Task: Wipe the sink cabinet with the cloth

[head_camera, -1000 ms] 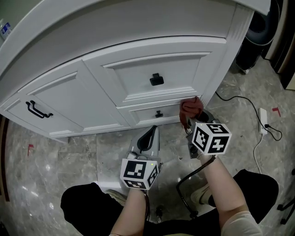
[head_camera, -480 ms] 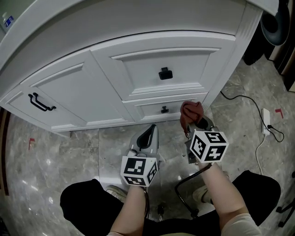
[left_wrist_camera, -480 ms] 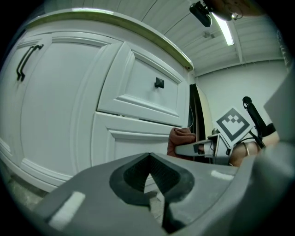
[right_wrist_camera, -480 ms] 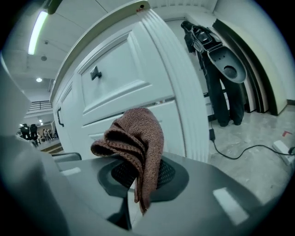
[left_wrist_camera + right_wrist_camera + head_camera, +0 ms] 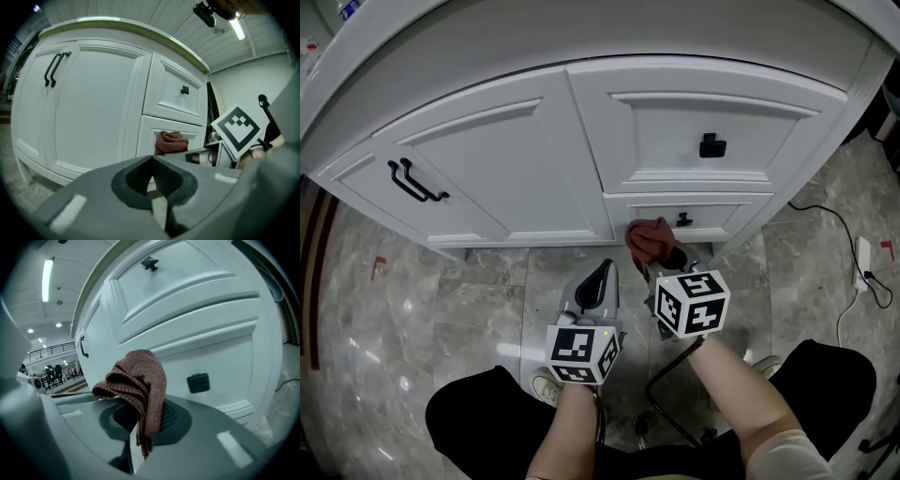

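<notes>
The white sink cabinet [image 5: 534, 178] curves across the top of the head view. It has a door with a black bar handle [image 5: 417, 181] and two drawers with black knobs [image 5: 712, 145]. My right gripper [image 5: 659, 264] is shut on a bunched reddish-brown cloth [image 5: 649, 238]. The cloth sits at the lower drawer's front, just left of its small knob [image 5: 682, 221]. In the right gripper view the cloth [image 5: 139, 379] hangs over the closed jaws, close to the drawer knob [image 5: 198, 383]. My left gripper [image 5: 598, 279] hangs low beside it, shut and empty, with its tips [image 5: 151, 160] pointing at the cabinet's base.
A marble tile floor [image 5: 403, 319] lies below the cabinet. A white power strip with a black cable [image 5: 863, 257] is at the right. A red tape mark [image 5: 379, 266] is on the floor at the left. The person's dark knees [image 5: 478, 417] fill the bottom edge.
My right gripper has carried the cloth leftward along the lower drawer, from right of its knob to left of it. The left gripper has stayed where it was.
</notes>
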`<state>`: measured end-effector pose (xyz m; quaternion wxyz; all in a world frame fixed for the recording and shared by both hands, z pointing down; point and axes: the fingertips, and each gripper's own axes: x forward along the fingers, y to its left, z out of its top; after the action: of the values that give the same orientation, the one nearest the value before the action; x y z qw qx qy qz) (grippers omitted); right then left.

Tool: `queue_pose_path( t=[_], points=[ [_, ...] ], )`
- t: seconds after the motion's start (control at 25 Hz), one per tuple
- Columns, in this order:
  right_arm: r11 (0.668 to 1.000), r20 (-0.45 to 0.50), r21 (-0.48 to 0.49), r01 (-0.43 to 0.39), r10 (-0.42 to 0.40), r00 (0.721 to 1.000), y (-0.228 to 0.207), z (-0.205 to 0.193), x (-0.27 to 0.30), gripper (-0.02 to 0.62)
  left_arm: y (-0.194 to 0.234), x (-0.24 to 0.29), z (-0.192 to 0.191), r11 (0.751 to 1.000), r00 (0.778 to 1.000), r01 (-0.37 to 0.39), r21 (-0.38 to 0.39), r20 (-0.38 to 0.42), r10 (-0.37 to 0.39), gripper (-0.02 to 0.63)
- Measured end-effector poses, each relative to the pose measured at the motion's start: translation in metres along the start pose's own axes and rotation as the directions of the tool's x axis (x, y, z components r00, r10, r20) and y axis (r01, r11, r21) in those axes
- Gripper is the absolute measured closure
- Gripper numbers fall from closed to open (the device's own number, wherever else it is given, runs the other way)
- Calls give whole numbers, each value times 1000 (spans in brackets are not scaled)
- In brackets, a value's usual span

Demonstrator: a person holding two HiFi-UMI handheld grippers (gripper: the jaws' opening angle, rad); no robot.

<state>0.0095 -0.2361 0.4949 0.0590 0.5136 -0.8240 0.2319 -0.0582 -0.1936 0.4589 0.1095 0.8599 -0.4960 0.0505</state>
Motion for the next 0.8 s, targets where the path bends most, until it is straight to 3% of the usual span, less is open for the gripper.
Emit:
queue_pose_path(
  t=[0.28,0.8],
  points=[
    [997,-8,-4,-77,77,997,34,-9,44,517,28,-14,-4,999,999,-32,1,0,32,606],
    [998,0,53,44,-45,999,-23,3,28,517,8,0,-5,1000,1000,15,13,-3,-15,606]
  ],
)
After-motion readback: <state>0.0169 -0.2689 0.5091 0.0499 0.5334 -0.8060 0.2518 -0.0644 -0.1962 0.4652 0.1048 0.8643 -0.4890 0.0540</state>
